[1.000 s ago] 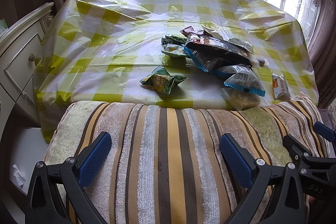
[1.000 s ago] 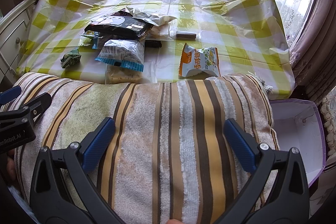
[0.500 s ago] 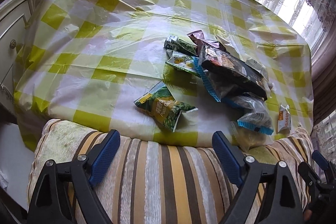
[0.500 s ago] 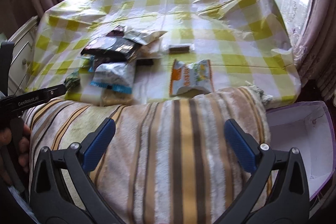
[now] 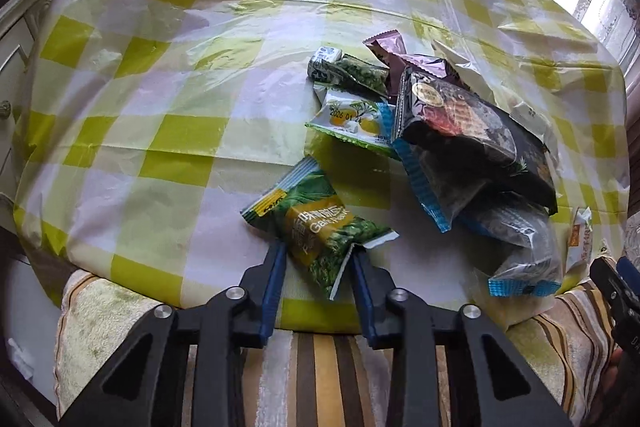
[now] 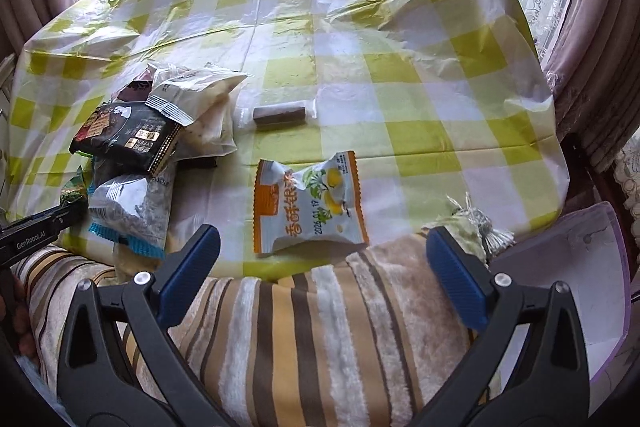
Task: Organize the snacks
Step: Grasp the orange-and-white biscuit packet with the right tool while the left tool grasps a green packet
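Note:
In the left wrist view my left gripper (image 5: 318, 259) is shut on the near end of a green snack packet (image 5: 316, 223) lying on the yellow checked tablecloth (image 5: 160, 99). A heap of snack packets (image 5: 460, 131) lies to its right, topped by a black bag (image 5: 472, 135). In the right wrist view my right gripper (image 6: 322, 255) is open and empty above the striped cushion (image 6: 312, 339), just short of an orange-and-white packet (image 6: 308, 203). A small brown bar (image 6: 279, 115) lies farther back. The black bag also shows in the right wrist view (image 6: 124, 137).
A striped cushion (image 5: 320, 359) runs along the table's near edge. A white cabinet (image 5: 16, 39) stands at the left. A white box with a purple rim (image 6: 568, 291) sits below the table's right corner. Curtains (image 6: 592, 27) hang at the right.
My left gripper has moved forward over the cushion and closed on the green packet. My right gripper has moved forward toward the orange-and-white packet and stays open.

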The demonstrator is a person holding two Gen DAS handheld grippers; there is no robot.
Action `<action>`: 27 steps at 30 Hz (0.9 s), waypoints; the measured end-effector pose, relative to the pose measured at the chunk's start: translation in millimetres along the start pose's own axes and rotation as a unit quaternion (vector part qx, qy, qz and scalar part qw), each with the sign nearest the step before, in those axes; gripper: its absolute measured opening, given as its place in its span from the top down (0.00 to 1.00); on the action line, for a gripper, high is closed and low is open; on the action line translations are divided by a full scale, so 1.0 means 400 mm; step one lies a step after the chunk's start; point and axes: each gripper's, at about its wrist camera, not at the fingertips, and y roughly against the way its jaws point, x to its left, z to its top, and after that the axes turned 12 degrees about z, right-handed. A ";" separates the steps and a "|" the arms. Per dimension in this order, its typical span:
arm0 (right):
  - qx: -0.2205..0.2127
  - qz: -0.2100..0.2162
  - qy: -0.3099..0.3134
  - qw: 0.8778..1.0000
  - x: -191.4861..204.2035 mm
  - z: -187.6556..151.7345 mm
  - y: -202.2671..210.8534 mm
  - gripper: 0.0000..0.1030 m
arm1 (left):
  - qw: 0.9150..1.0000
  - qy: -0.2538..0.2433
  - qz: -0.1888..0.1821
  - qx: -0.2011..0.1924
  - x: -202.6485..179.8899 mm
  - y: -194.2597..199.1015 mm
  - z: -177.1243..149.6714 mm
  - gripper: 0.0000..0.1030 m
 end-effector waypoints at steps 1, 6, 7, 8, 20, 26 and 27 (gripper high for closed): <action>0.003 0.000 0.004 1.000 0.004 0.004 -0.008 0.01 | 1.000 -0.004 0.002 -0.001 -0.004 0.000 0.001 0.71; 0.028 -0.005 0.000 1.000 0.001 0.015 -0.051 0.30 | 1.000 0.004 -0.018 -0.011 0.007 0.008 -0.002 0.77; 0.035 -0.006 0.000 0.999 -0.001 0.017 -0.060 0.35 | 1.000 0.007 -0.024 -0.013 0.010 0.011 -0.004 0.78; 0.039 -0.003 0.000 0.999 -0.003 0.017 -0.067 0.43 | 0.999 0.011 -0.029 -0.017 0.014 0.015 -0.005 0.78; 0.015 0.055 -0.022 0.998 -0.022 0.013 -0.044 0.55 | 0.996 0.022 -0.058 -0.062 0.030 0.068 -0.020 0.90; -0.017 0.080 -0.035 0.996 -0.033 0.008 -0.002 0.55 | 0.994 0.016 -0.063 -0.089 0.027 0.104 -0.034 0.92; -0.023 0.084 -0.037 0.996 -0.035 0.007 0.007 0.55 | 0.993 0.014 -0.063 -0.094 0.025 0.112 -0.035 0.92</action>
